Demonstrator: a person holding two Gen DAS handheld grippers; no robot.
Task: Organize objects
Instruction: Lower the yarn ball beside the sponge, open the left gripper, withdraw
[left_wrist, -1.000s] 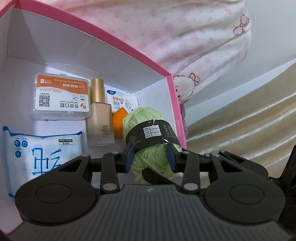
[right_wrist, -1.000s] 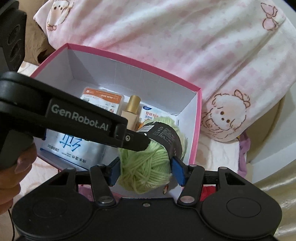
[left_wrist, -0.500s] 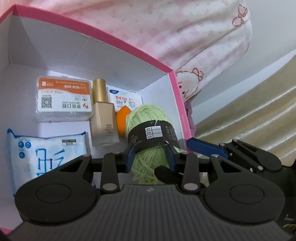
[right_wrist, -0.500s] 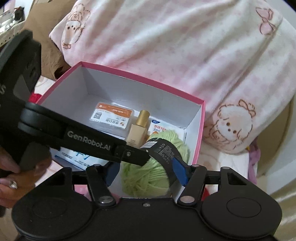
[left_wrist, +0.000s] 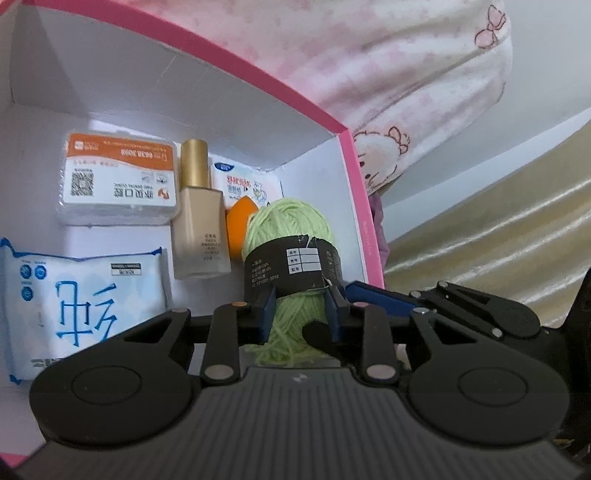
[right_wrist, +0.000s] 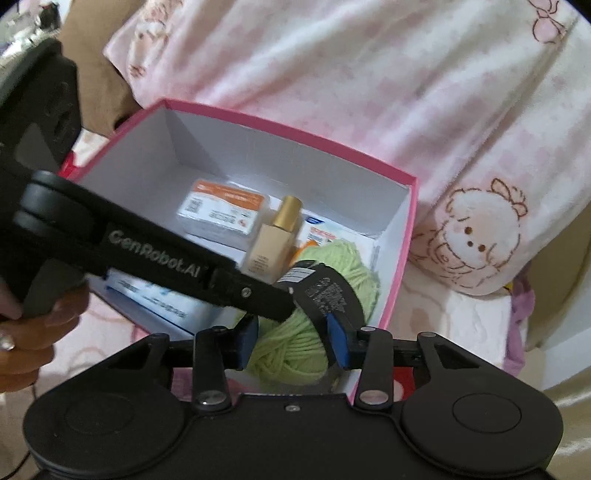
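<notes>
A ball of light green yarn (left_wrist: 288, 225) with a black paper band lies in the near right corner of a pink box (left_wrist: 354, 206). My left gripper (left_wrist: 300, 314) pinches the ball's lower end, and its jaws are closing tighter on the soft wool. In the right wrist view the yarn (right_wrist: 332, 258) shows between the blue pads of my right gripper (right_wrist: 291, 343). Those jaws are closing, but I see no pad pressing the wool. A right finger (left_wrist: 376, 295) reaches in beside the band.
Inside the box lie an orange-labelled plastic case (left_wrist: 118, 177), a foundation bottle (left_wrist: 199, 221), an orange sponge (left_wrist: 238, 229), a small packet (left_wrist: 247, 184) and a wipes pack (left_wrist: 81, 302). A pink blanket (right_wrist: 369, 74) lies behind. A hand (right_wrist: 33, 332) grips the left tool. Gold fabric (left_wrist: 498, 221) is at the right.
The right gripper has drawn back a little from the box and its jaws have narrowed. The left gripper stays in place on the yarn, squeezing tighter.
</notes>
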